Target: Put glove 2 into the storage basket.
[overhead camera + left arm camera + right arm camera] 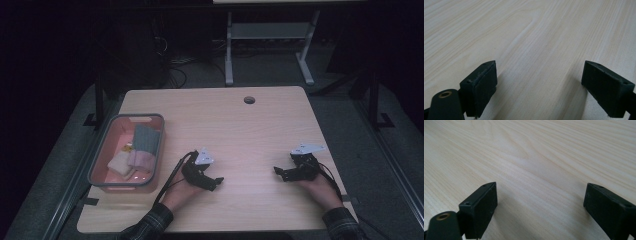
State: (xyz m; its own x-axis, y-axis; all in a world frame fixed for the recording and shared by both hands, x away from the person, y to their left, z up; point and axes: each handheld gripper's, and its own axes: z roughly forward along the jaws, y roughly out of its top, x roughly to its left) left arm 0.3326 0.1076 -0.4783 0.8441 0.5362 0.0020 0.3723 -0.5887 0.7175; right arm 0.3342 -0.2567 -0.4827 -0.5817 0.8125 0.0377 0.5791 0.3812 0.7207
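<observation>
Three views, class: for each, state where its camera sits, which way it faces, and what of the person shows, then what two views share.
High view: above the person's side, facing forward and down on the pale wooden table; both forearms, left tool and right tool.
Left gripper view: on the left tool, facing along its open black jaws at bare tabletop.
Right gripper view: on the right tool, likewise.
Shared: both gripper views show wood grain between spread jaws.
</observation>
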